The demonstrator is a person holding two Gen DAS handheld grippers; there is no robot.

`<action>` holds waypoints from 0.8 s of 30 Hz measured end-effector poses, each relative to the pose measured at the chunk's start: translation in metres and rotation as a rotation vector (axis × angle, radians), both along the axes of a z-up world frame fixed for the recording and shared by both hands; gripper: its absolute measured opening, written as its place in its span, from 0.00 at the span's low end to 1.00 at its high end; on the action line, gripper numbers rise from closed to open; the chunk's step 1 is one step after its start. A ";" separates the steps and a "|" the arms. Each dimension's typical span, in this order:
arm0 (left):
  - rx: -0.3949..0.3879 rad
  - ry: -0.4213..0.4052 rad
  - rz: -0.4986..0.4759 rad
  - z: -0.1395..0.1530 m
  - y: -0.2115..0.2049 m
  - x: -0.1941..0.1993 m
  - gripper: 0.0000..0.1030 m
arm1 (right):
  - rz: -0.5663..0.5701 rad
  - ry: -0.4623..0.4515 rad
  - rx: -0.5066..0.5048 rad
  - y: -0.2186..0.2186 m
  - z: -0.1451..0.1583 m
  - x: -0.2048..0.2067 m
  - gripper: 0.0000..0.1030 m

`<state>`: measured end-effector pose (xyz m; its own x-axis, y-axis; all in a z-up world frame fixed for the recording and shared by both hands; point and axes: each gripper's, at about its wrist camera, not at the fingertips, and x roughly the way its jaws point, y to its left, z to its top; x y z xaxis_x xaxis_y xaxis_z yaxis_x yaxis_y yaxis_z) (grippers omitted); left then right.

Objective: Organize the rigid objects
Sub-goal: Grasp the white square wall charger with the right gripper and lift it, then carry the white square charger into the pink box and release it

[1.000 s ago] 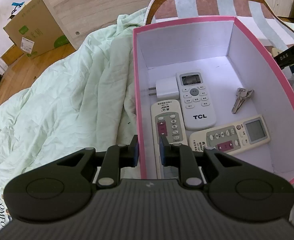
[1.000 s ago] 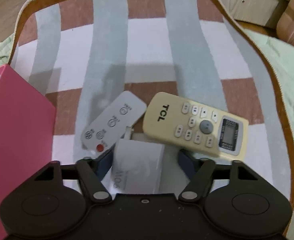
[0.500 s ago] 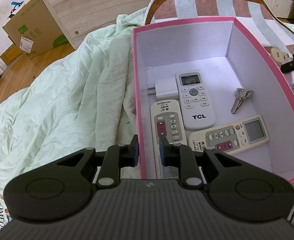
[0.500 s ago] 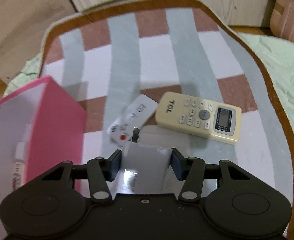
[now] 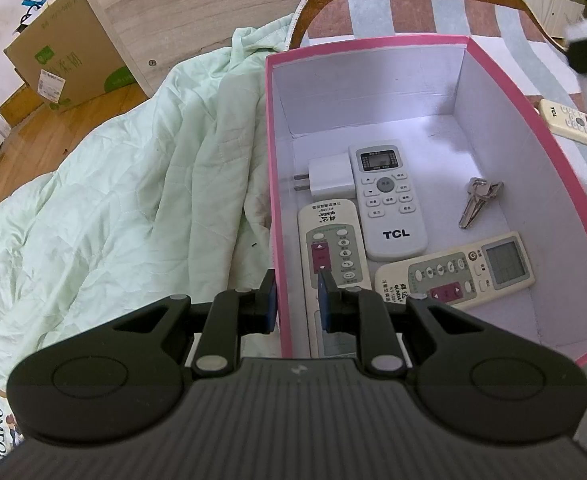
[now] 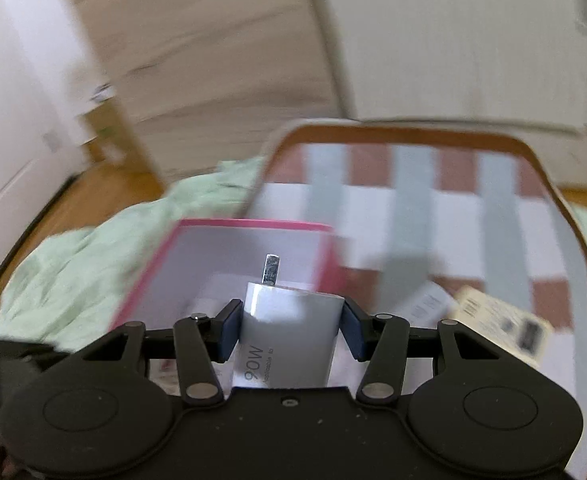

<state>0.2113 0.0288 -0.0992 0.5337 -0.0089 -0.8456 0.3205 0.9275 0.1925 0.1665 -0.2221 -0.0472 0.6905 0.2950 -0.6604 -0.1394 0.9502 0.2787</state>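
Right gripper (image 6: 289, 330) clamped on a white charger (image 6: 289, 336), blue pads pressed against both its sides, metal prong pointing forward past the fingertips. Held up in the air, above and just short of the pink box (image 6: 249, 225), whose open top lies straight ahead beyond the prong. Heavily blurred right wrist view; printing on the charger only partly readable.

Left gripper (image 5: 296, 300) pinched on the near left wall of the pink box (image 5: 271, 168), one finger outside the wall, the other inside, narrow gap between pads filled by the cardboard.

Inside the box, against the white floor: a small plug adapter (image 5: 330, 179) near the left wall, touching a white remote (image 5: 388, 199) at its right; a second remote (image 5: 331, 252) nearer the left gripper along the left wall; a third remote with a grey screen (image 5: 457, 270) lying crosswise toward the near right corner; a bunch of keys (image 5: 478, 201) toward the right wall, apart from the remotes.

Outside the box to the right, on the striped rug (image 5: 397, 4): a cream remote (image 5: 571, 122). Left of the box, a crumpled pale green quilt (image 5: 113, 200). Farther left, a cardboard carton (image 5: 65, 48) on the wooden floor.
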 end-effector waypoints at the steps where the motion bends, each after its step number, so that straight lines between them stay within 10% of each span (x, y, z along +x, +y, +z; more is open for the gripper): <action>1: -0.003 0.001 0.001 0.000 0.000 0.000 0.17 | 0.047 -0.006 -0.017 0.010 0.003 0.003 0.56; 10: -0.034 0.012 0.003 0.001 0.006 0.001 0.17 | 0.416 0.066 -0.357 0.102 -0.020 0.056 0.56; 24: -0.071 0.019 -0.003 0.002 0.013 0.003 0.17 | 0.463 0.288 -0.640 0.128 -0.098 0.115 0.56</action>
<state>0.2139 0.0423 -0.0968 0.5171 -0.0712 -0.8530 0.3268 0.9375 0.1199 0.2820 -0.0938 -0.1454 0.3709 0.0160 -0.9285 -0.5601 0.8014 -0.2099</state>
